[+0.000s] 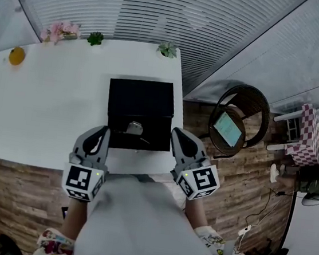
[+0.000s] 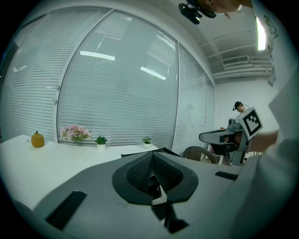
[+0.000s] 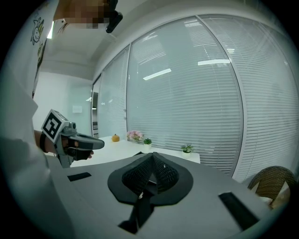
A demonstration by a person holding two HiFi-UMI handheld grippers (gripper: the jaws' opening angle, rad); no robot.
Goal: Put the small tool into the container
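Left gripper (image 1: 104, 130) and right gripper (image 1: 177, 132) are both closed and empty. The small tool (image 1: 134, 128), at the black container's (image 1: 151, 97) near side, looks light and stiff; it is best pinched across its middle.

place: office | cues: white table (image 1: 47, 99), slatted blinds (image 1: 134, 5), wicker chair (image 1: 251, 95)

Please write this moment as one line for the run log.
left gripper: jaws shut, empty | right gripper: jaws shut, empty | small tool: apparently inside black container
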